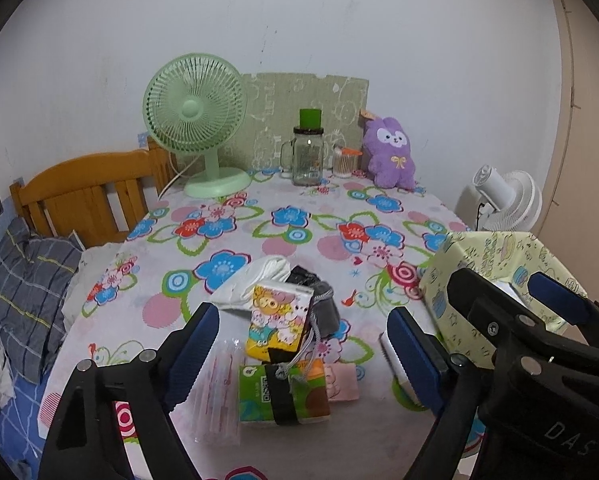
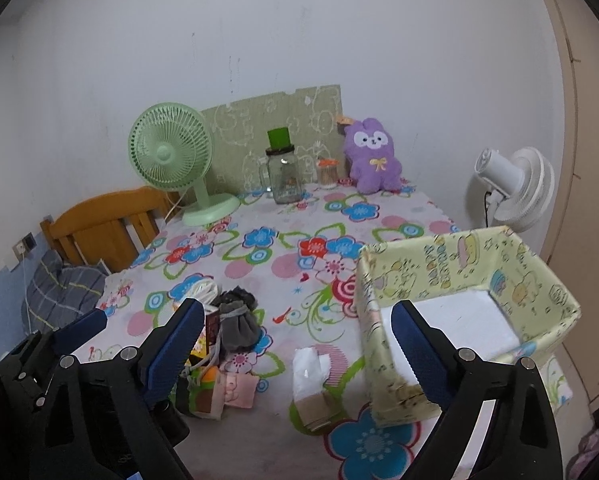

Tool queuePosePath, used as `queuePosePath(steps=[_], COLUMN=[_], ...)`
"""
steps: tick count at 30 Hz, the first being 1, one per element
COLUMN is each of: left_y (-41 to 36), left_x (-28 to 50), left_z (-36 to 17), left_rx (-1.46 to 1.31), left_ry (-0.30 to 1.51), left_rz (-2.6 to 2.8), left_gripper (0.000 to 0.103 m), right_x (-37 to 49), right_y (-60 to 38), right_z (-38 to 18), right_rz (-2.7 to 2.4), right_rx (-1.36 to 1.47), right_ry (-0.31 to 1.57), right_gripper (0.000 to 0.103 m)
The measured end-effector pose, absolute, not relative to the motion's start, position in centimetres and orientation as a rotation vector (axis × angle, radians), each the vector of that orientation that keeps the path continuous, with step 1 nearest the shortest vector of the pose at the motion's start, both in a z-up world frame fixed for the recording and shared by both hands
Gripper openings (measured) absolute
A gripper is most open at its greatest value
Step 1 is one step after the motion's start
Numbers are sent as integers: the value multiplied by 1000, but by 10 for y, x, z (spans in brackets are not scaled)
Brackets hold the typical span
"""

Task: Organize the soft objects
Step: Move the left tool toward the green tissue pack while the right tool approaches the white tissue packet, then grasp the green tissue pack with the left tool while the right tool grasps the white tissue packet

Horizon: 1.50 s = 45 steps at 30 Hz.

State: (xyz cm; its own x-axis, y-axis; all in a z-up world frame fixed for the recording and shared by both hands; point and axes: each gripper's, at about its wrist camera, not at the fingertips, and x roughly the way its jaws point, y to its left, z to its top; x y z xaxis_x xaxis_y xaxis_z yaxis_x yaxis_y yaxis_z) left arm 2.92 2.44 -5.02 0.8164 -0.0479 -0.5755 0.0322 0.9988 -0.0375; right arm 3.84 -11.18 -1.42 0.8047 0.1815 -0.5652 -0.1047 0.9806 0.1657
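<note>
Grippers (image 1: 301, 354) (image 2: 295, 346) (both agape) above tissue packs (image 1: 279, 322)

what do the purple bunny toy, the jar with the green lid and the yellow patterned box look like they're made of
The purple bunny toy looks like fuzzy plush fabric: its outline is soft and matte. The handled jar with the green lid looks like clear glass, since the backdrop shows through and it glints; the lid is probably plastic. The open yellow patterned box seems to be card covered in printed paper or fabric; its thin walls bow slightly.
</note>
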Motion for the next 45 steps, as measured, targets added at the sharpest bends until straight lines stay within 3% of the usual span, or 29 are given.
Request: queuePosePath(steps=[14,24,32,34,45], left_y=[41,52,50,48,38], left_x=[43,49,53,53,50], left_z=[-91,-113,-124,-125,-121], left_rx=[-43,-66,-60,-57,-34], left_ry=[732,799,831,833,830], left_rz=[-49,-33,-52,-61,-66], left_gripper=[79,76,76,76,87], right_x=[50,61,67,68,65], right_y=[-85,-72,-68,-70,-77], right_z=[-53,-75,-89,-92,-93], right_rz=[171,173,164,160,164], right_rx=[111,89,89,95,100], right_ry=[704,769,825,839,859], right_gripper=[84,83,82,78,72])
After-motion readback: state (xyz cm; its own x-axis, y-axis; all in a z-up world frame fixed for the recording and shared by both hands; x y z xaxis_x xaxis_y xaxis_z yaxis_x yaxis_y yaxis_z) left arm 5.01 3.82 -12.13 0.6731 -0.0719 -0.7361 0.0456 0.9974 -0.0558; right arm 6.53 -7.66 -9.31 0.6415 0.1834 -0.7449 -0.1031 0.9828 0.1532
